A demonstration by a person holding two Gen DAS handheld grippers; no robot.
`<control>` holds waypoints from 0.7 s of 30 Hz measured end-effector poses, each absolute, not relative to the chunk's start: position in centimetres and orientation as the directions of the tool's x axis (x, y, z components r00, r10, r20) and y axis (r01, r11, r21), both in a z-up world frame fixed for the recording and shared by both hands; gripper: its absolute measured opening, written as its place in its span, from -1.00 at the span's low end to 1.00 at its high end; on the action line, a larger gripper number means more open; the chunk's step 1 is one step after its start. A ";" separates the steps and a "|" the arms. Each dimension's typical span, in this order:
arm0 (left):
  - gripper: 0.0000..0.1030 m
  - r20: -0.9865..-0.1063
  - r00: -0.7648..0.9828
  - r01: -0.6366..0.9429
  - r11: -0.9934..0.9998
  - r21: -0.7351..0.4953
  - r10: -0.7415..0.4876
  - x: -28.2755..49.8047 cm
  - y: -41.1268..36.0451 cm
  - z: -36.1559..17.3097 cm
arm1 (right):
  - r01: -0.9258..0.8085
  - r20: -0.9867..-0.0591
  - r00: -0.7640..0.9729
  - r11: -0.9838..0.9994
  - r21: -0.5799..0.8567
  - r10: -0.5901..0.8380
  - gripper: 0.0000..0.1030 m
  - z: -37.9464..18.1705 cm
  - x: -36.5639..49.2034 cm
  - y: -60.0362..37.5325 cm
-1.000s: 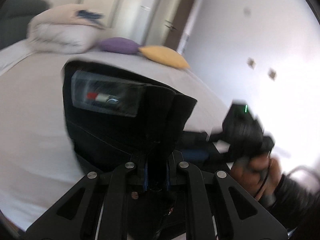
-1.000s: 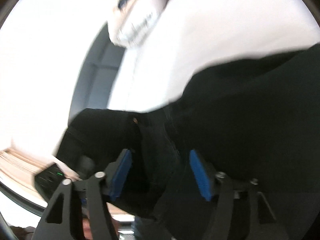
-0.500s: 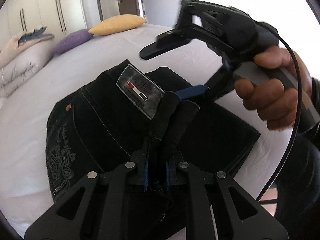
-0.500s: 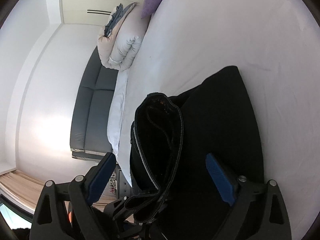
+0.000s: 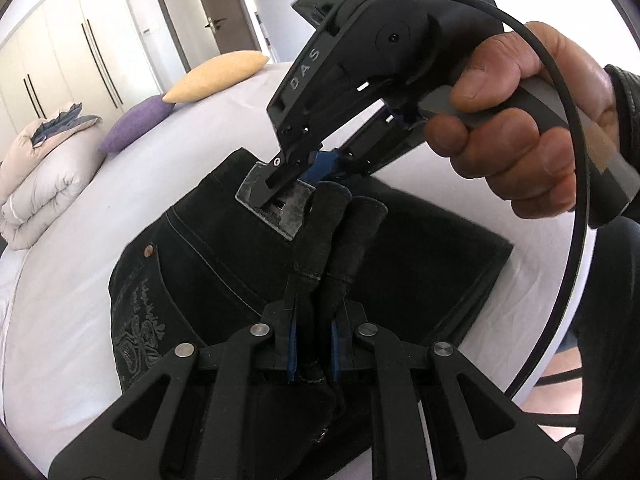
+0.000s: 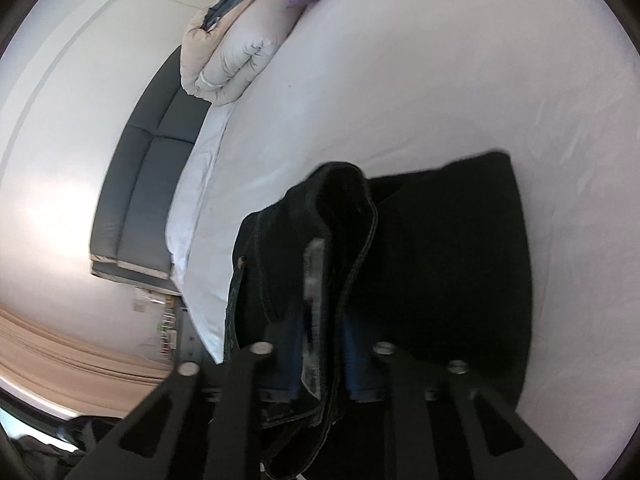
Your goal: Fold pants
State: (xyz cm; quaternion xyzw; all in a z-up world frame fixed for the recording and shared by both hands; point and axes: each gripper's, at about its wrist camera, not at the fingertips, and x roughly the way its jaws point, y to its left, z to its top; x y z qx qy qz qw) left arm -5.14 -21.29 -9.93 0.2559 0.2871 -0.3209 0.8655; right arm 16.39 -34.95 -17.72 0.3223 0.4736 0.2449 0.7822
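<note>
Black jeans [image 5: 224, 264] lie folded on the white bed [image 5: 80, 240], back pocket and grey waist patch [image 5: 276, 200] facing up. My left gripper [image 5: 314, 348] is shut on a doubled-up piece of the waistband that stands up between its pads. A hand [image 5: 520, 120] holds my right gripper [image 5: 316, 164] just above the patch. In the right wrist view my right gripper [image 6: 320, 360] has its jaws closing, and its blue pads press on the waistband edge [image 6: 344, 200] with the patch between them. The rest of the jeans [image 6: 440, 260] lie flat to the right.
A yellow pillow [image 5: 216, 76], a purple pillow [image 5: 136, 128] and a rolled duvet [image 5: 44, 184] sit at the far end of the bed. A grey sofa [image 6: 152, 184] stands beside the bed. Wardrobe doors [image 5: 60, 48] and a brown door [image 5: 216, 8] line the far wall.
The right gripper went from wide open around the raised waistband to closed on it. The left gripper swung over and down with its held fold, close to the right gripper.
</note>
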 end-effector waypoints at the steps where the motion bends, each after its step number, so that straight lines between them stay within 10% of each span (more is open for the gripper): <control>1: -0.79 -0.659 0.626 0.708 0.658 0.256 -0.417 -5.5 -21.6 -9.8 | -0.086 -0.589 0.443 0.686 0.723 0.676 -0.71 -17.3 15.9 -35.2; 21: -0.79 -0.674 0.557 0.789 0.562 0.248 -0.484 -8.0 -26.3 -10.5 | -0.013 -0.552 0.538 0.662 0.749 0.636 -0.74 -18.3 12.2 -40.7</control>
